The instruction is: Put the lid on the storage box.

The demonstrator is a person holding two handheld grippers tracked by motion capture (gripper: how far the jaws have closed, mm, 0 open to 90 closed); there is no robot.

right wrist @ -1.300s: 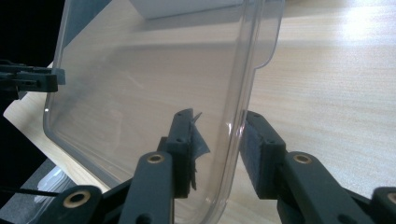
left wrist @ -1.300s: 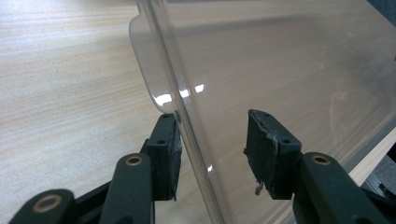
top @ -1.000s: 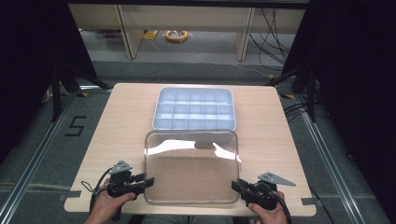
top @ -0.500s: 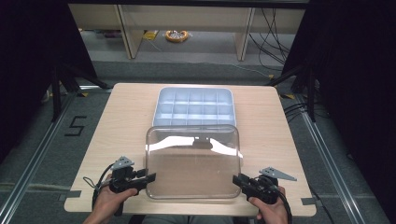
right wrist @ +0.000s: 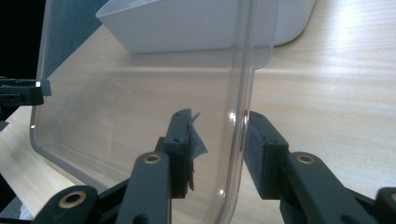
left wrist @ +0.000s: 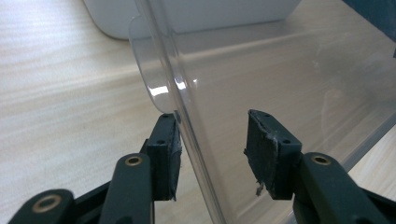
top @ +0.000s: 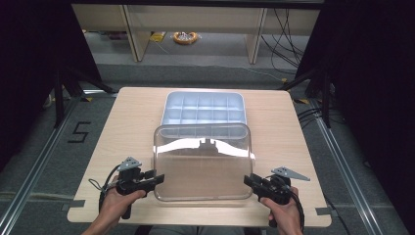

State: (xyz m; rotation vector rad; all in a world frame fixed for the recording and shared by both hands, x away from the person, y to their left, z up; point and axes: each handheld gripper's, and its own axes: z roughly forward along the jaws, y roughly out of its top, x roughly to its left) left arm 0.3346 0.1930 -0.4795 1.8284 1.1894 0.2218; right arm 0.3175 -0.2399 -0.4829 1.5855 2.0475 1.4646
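A clear plastic lid [top: 203,164] sits at the near middle of the table, its far edge over the near rim of a pale blue compartment tray [top: 169,105]. My left gripper [top: 159,179] is at the lid's left side, my right gripper [top: 247,180] at its right side. In the left gripper view the left gripper [left wrist: 212,151] stands open astride the lid's side wall [left wrist: 187,140], outer pad against it. In the right gripper view the right gripper [right wrist: 217,149] is likewise open around the lid's wall [right wrist: 236,135], outer pad touching. The tray's [right wrist: 201,23] compartments look bare.
The wooden table [top: 127,127] has free surface left and right of the tray and lid. Its near edge lies just behind my hands. Metal rails and cables run along the floor on both sides, with shelving legs beyond the far edge.
Both hands and the lid have moved away from me toward the tray. The lid's far edge now overlaps the tray's near rim.
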